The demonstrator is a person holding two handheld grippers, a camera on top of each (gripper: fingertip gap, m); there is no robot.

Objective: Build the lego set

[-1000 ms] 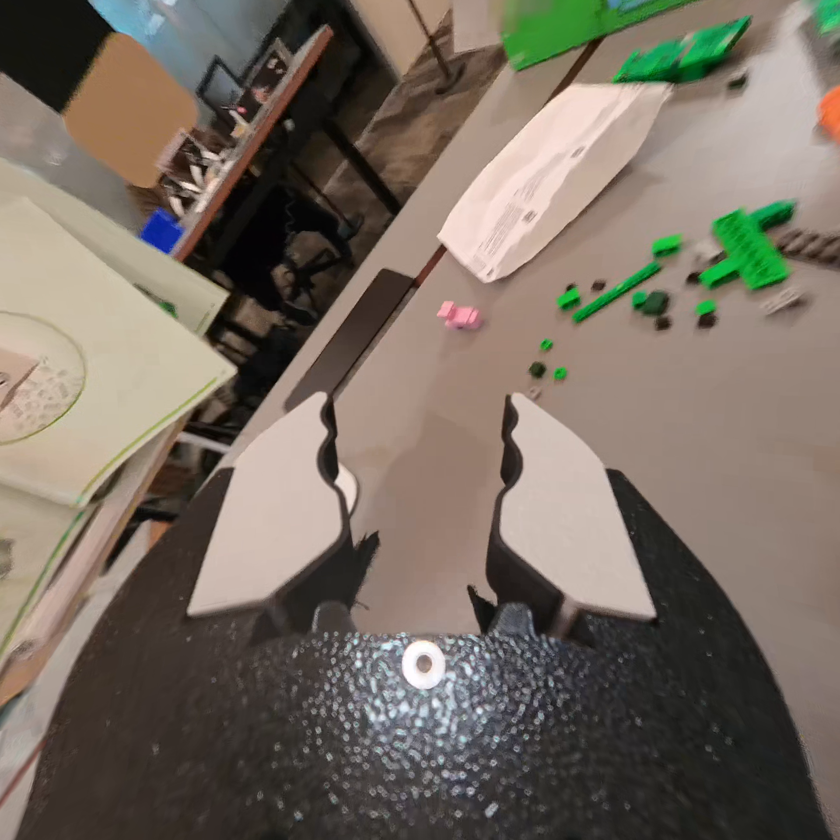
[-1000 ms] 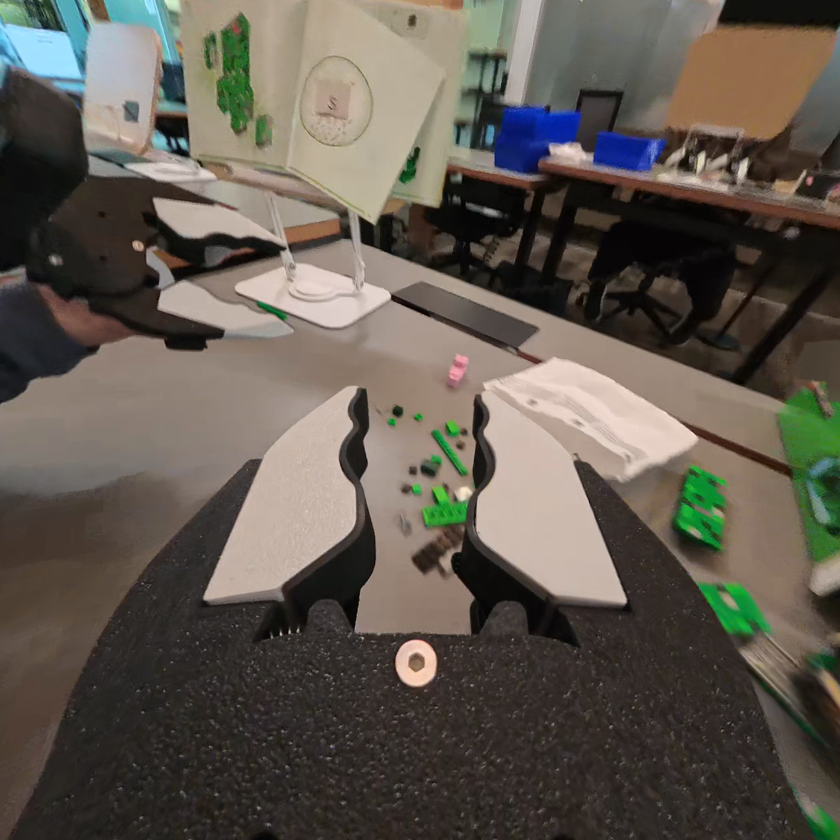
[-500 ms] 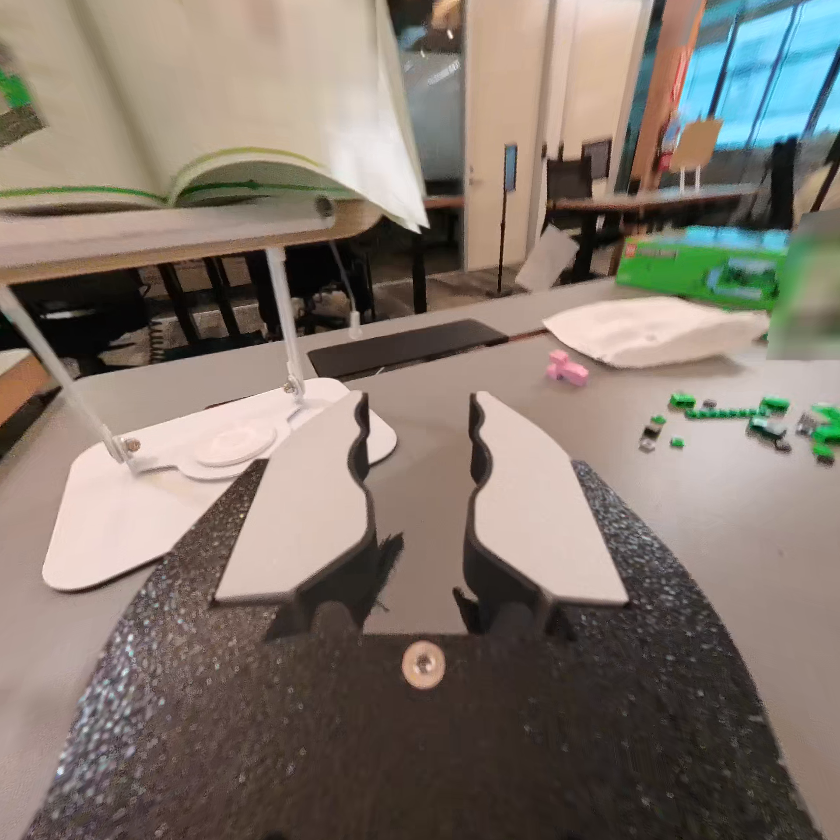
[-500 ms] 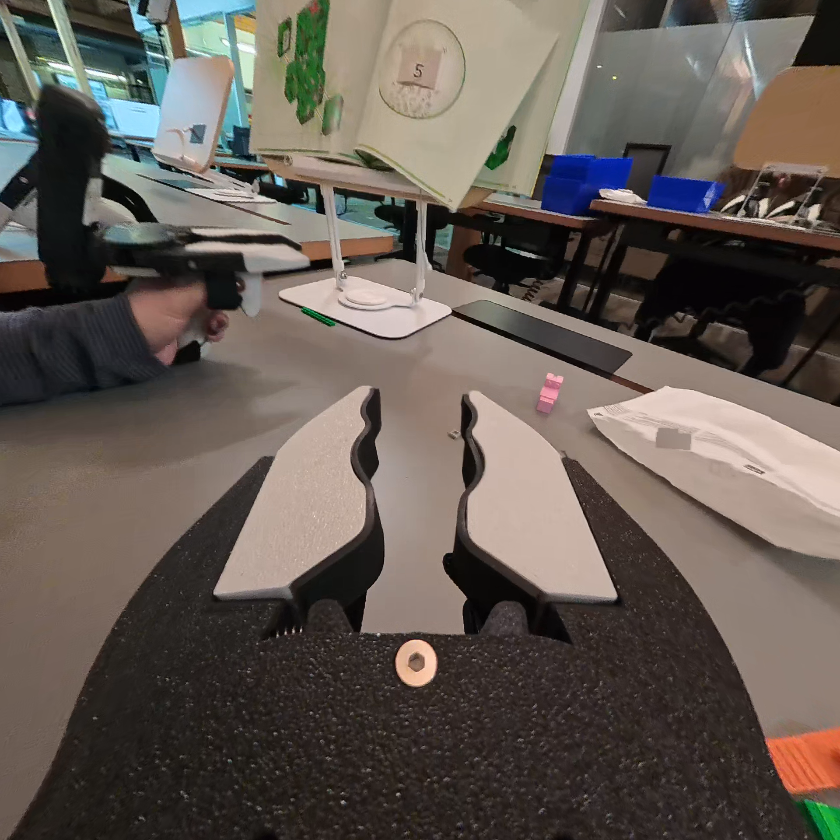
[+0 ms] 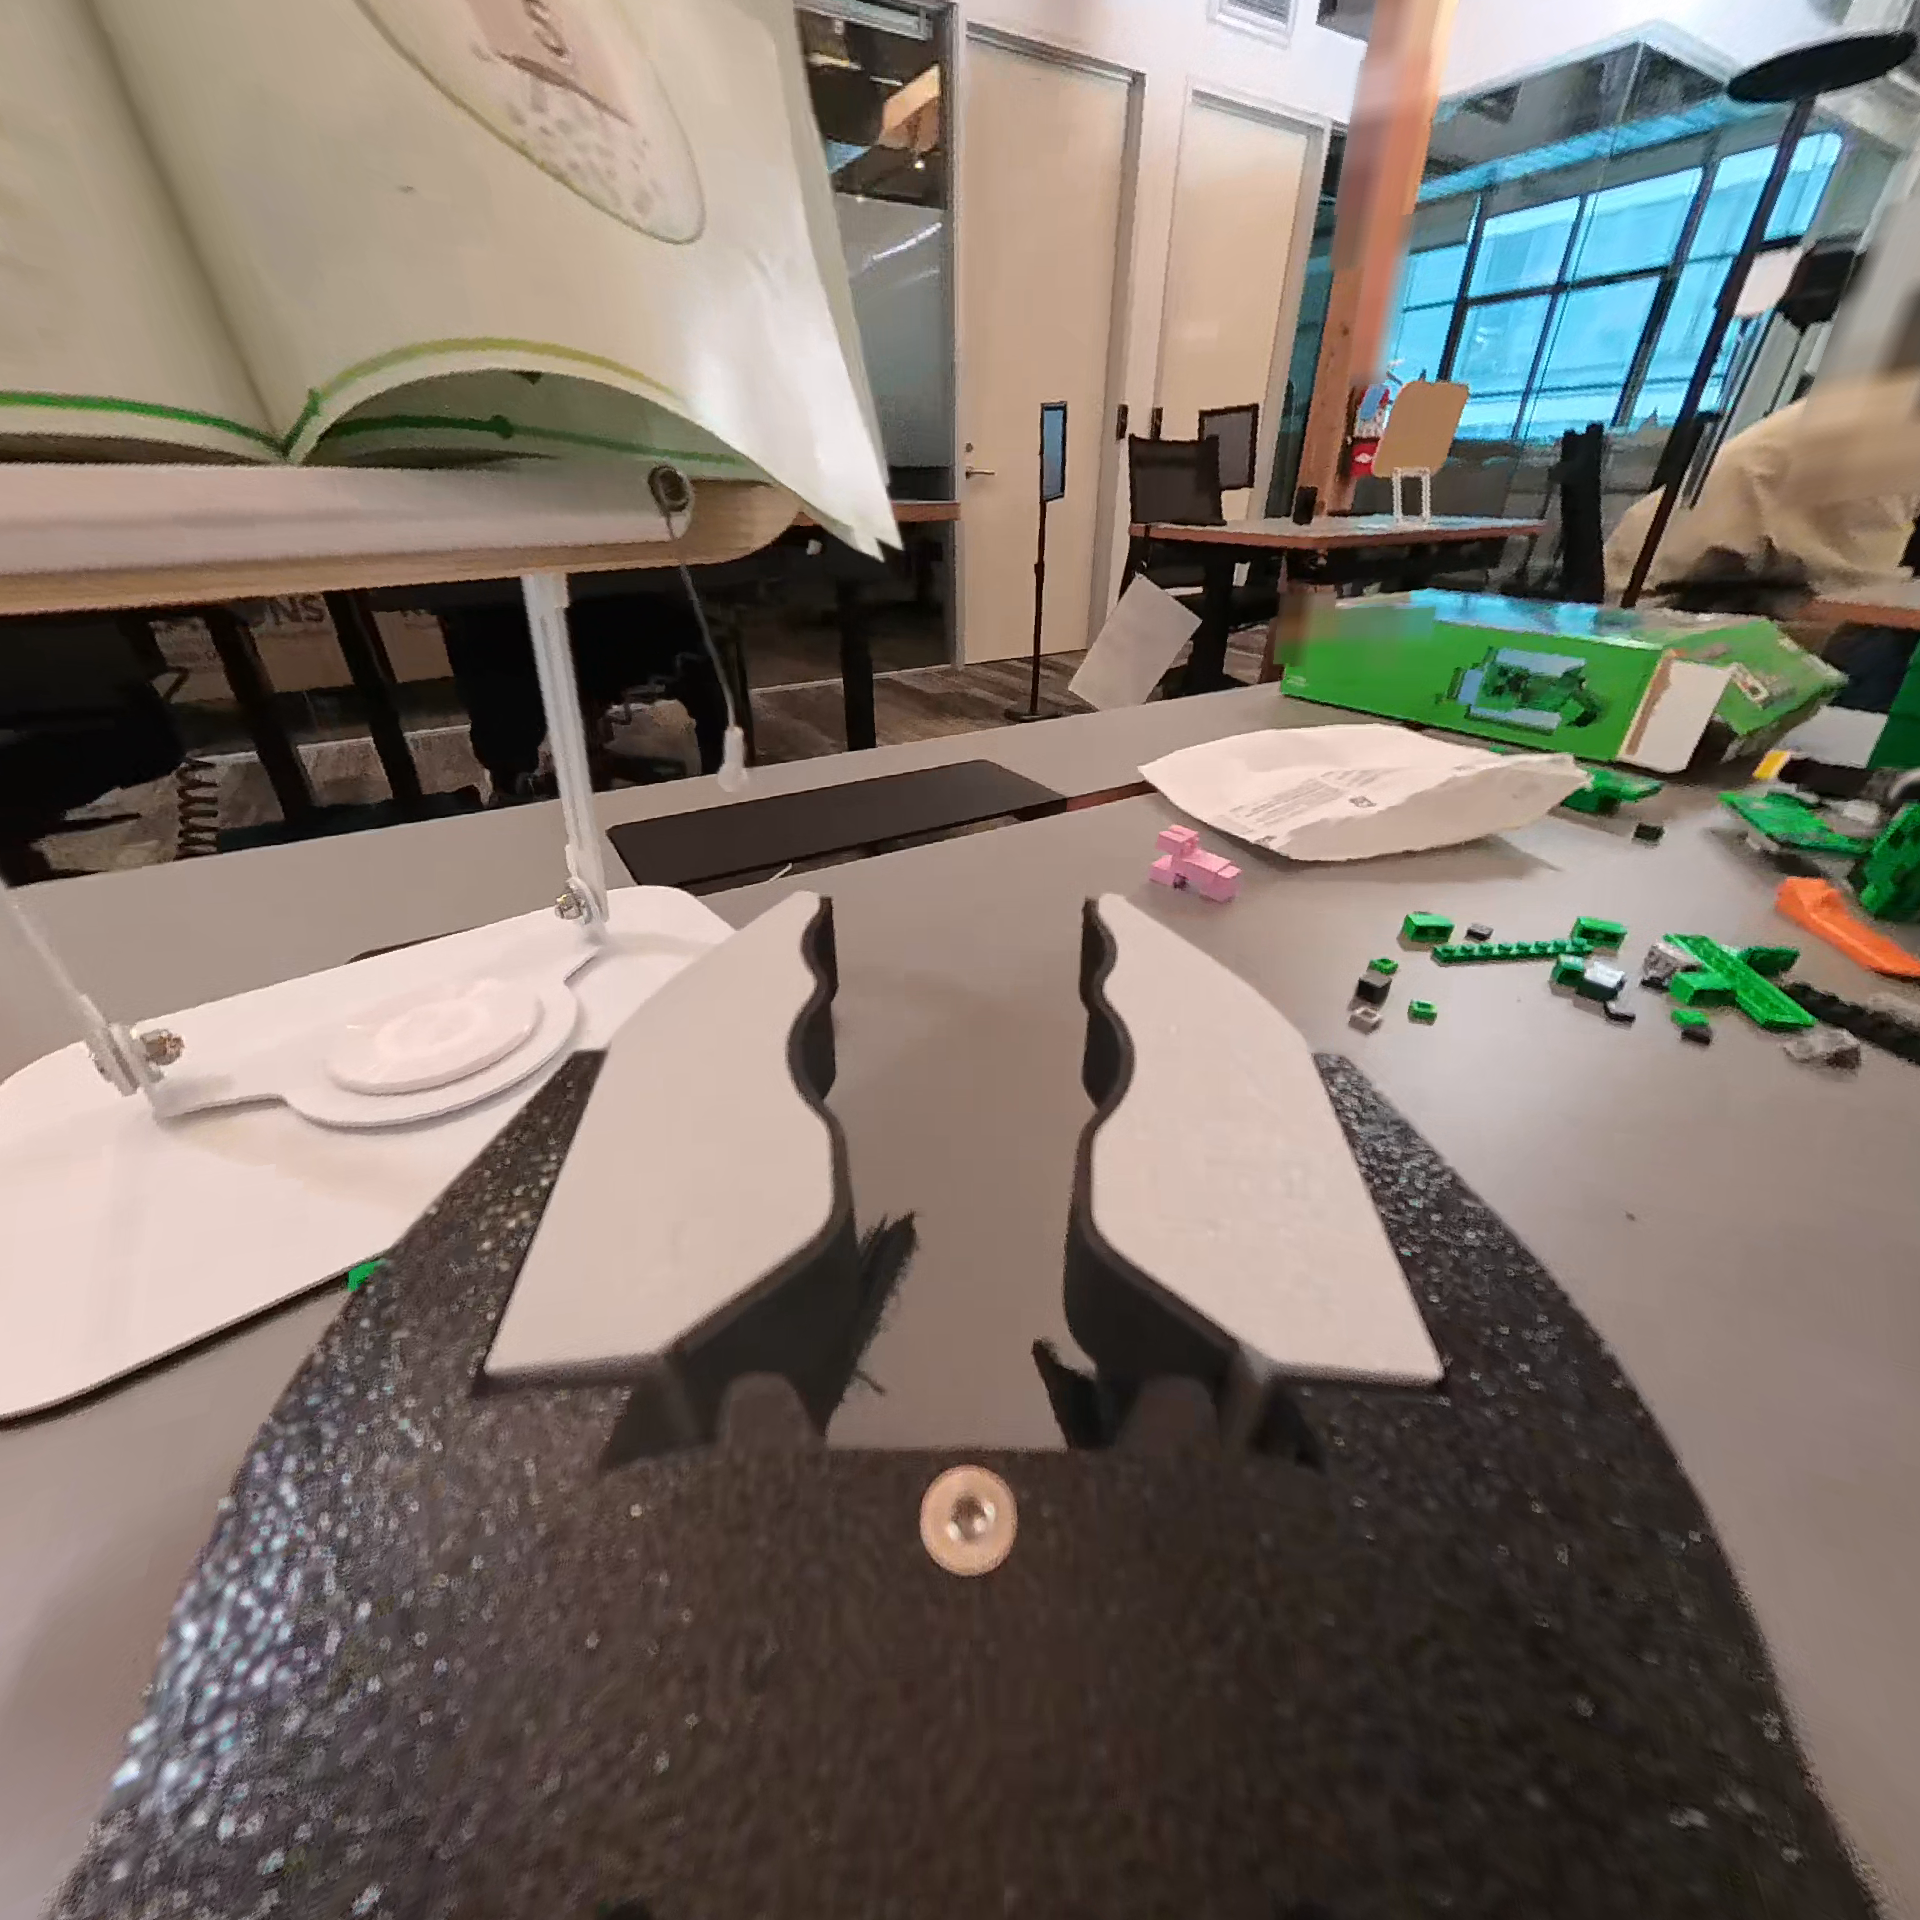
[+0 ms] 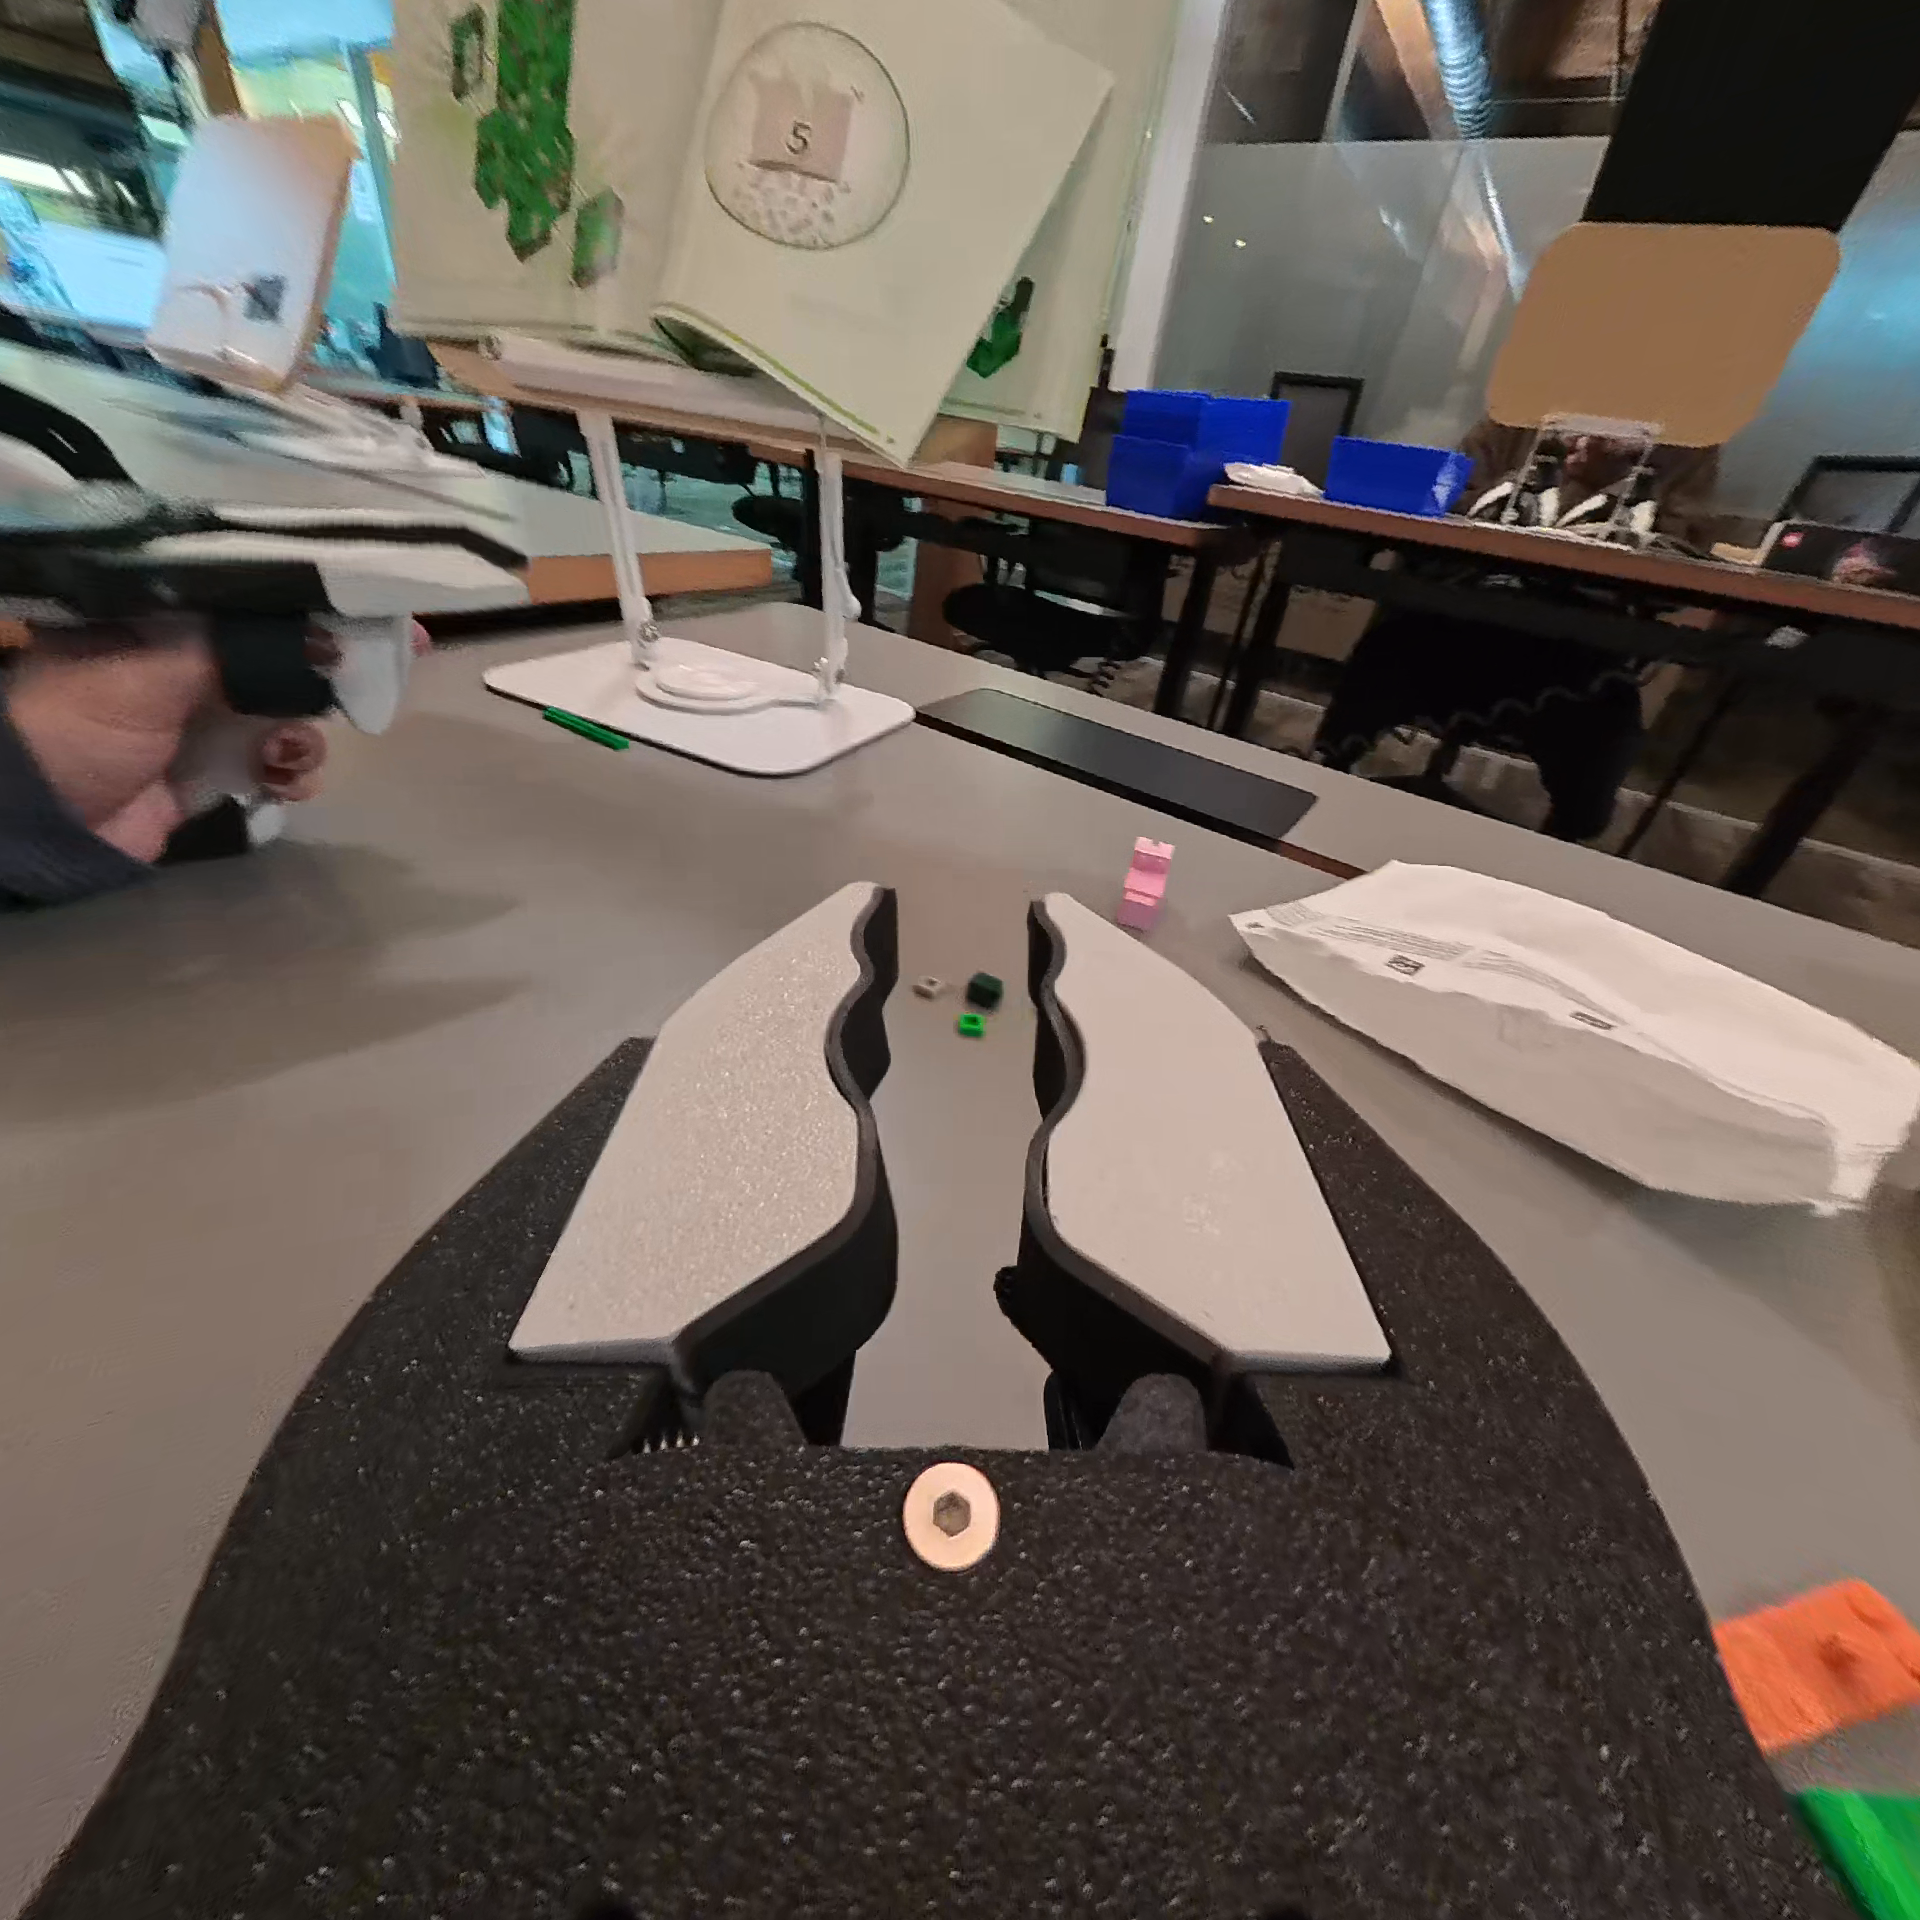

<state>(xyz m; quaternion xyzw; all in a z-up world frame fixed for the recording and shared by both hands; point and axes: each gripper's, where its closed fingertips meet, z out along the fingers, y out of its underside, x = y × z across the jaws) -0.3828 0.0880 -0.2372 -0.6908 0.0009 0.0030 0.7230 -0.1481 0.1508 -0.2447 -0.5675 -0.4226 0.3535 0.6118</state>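
Observation:
My left gripper [image 5: 954, 914] is open and empty, low over the grey table [image 5: 1558, 1247]. Loose green, black and grey lego pieces [image 5: 1558, 966] lie to its right, with a pink lego pig [image 5: 1195, 864] ahead. My right gripper [image 6: 961, 904] is open and empty; three tiny pieces lie just past its tips: a dark green one [image 6: 983, 989], a bright green one [image 6: 969, 1025] and a grey one [image 6: 928, 986]. The pink pig [image 6: 1146, 883] stands to the right of them. The left gripper [image 6: 260, 561] shows blurred at the left of the right wrist view, held by a hand.
The open instruction booklet [image 6: 748, 187] sits on a white stand [image 6: 707, 707] with a green strip [image 6: 585, 727] by its base. A white paper bag [image 6: 1558, 1029], a black slab [image 6: 1122, 753], the green set box [image 5: 1558, 665] and an orange separator tool [image 5: 1839, 925] lie around. About 25 cm separates my left fingertips from my right. It is some 20 cm from my right tips to the pink pig [image 6: 1146, 883].
Both grippers dropped low and levelled out over the table. The left swung toward the booklet stand. The right moved so the three tiny pieces now sit just past its tips.

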